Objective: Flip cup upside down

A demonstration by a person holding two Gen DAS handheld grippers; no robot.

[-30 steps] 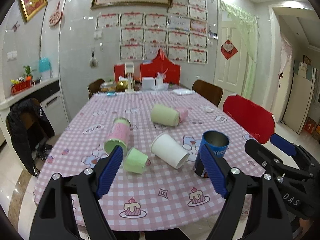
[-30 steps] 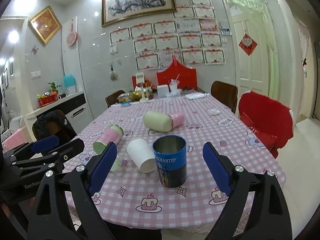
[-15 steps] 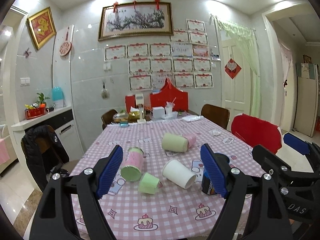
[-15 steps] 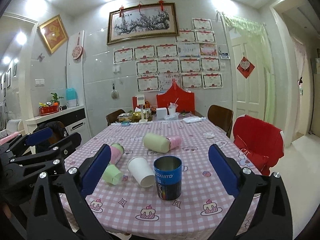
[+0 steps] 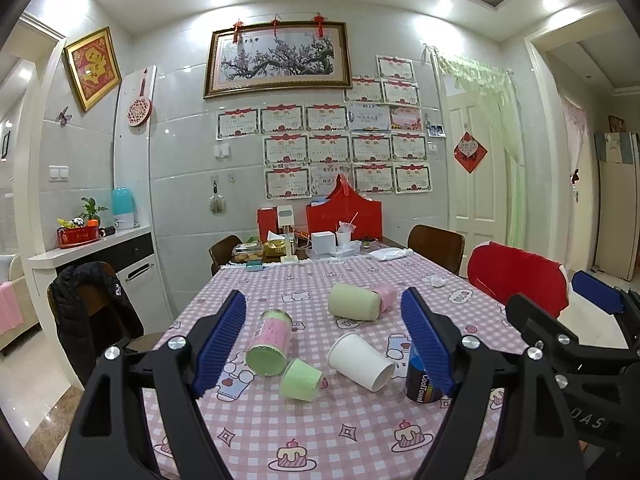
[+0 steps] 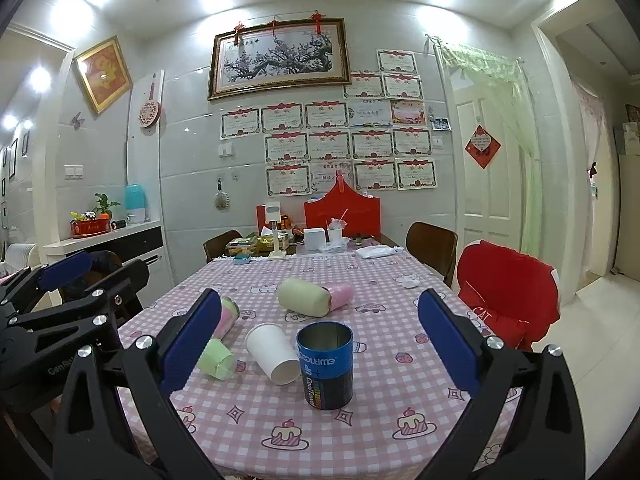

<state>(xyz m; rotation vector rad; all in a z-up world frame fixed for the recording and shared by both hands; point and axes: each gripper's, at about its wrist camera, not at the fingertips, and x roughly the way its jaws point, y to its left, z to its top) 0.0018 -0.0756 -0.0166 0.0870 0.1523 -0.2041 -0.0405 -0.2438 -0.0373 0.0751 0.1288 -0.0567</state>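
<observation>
Your left gripper [image 5: 324, 344] has its jaws spread wide and holds nothing; it hangs above the near edge of the table [image 5: 360, 444], clear of everything on it. Your right gripper [image 6: 320, 344] is the same: jaws wide apart, nothing between the pads touching them.

In the right wrist view the blue tin cup [image 6: 325, 364] stands upright, mouth up, centred between your right jaws but farther out than the pads, so it's framed, not gripped. In the left wrist view that same cup sits just behind your left gripper's right pad, partly hidden by it.

The white paper cup [image 6: 273, 353] lies on its side just left of the blue cup, mouth toward you; the two look close, whether touching you cannot tell. The small green cup [image 5: 301, 379] lies on its side between your left jaws, mouth side toward you, near the white cup. The pink-and-green canister [image 5: 269, 342] lies on its side just beyond the green cup, closer to your left jaw's left pad. The pale green tumbler [image 5: 354, 307] with a pink end lies on its side farther out, past both sets of jaws, mid-table.

A red chair [image 6: 508, 288] stands off beyond your right jaw.
</observation>
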